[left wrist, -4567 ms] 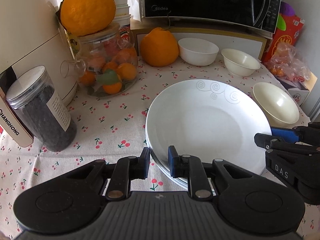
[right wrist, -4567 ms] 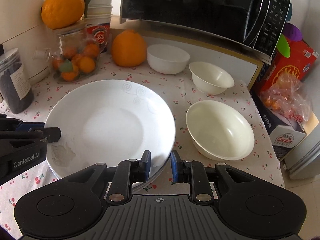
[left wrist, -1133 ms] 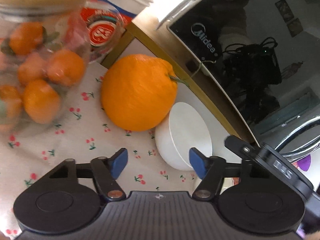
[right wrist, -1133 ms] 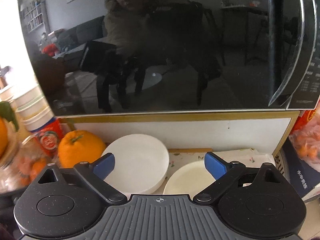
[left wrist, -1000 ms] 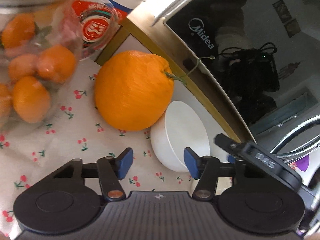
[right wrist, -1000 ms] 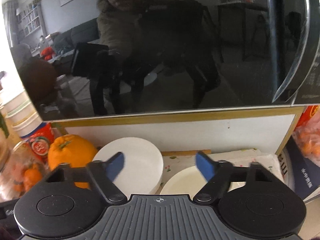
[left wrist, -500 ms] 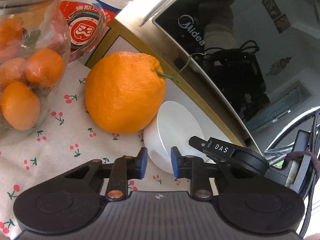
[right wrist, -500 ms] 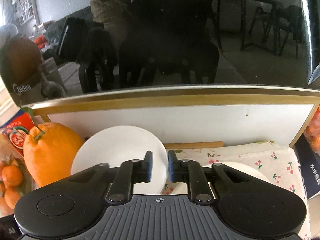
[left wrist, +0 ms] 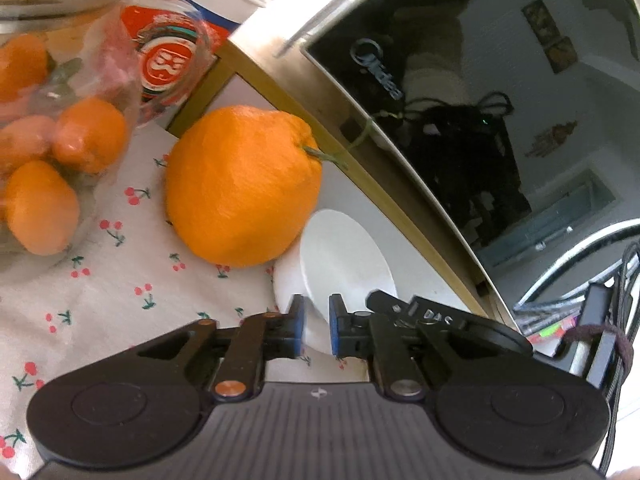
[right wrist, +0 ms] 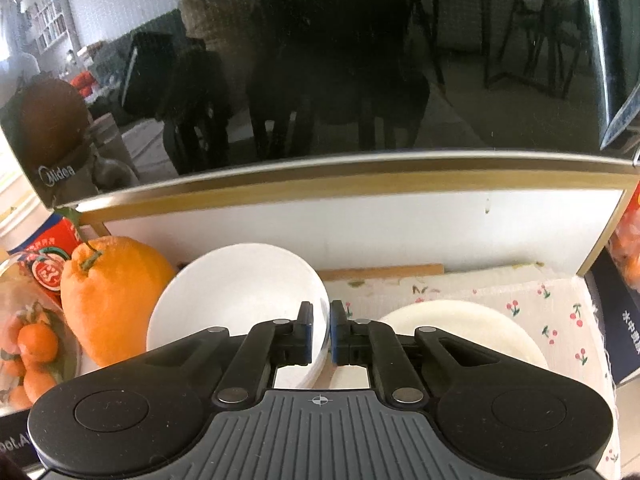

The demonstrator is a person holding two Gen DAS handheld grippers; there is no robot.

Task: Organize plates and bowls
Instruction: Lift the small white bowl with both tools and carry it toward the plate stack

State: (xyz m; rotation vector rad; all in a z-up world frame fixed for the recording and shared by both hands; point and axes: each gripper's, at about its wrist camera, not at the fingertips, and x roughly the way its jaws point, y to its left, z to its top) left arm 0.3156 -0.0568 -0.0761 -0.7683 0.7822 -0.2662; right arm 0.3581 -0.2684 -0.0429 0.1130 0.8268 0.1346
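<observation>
A white bowl point(left wrist: 344, 252) stands under the microwave shelf, next to a large orange point(left wrist: 240, 188). My left gripper point(left wrist: 316, 328) is shut on the bowl's near-left rim. My right gripper point(right wrist: 320, 334) is shut on the same white bowl point(right wrist: 236, 300) at its right rim; that gripper's black body point(left wrist: 424, 320) shows in the left wrist view. A second, cream bowl point(right wrist: 460, 332) sits to the right of the white one, partly hidden by my right gripper.
The black microwave point(right wrist: 320, 60) hangs low over the bowls on a gold-edged shelf point(right wrist: 360, 184). A glass jar of small oranges point(left wrist: 52, 152) and a red-label cup point(left wrist: 168, 64) stand at left. A cherry-print cloth point(left wrist: 120, 280) covers the table. A dark box point(right wrist: 616, 320) stands at right.
Both grippers came forward from the plates to the back of the table, opened around the white bowl, then closed on its rim from either side.
</observation>
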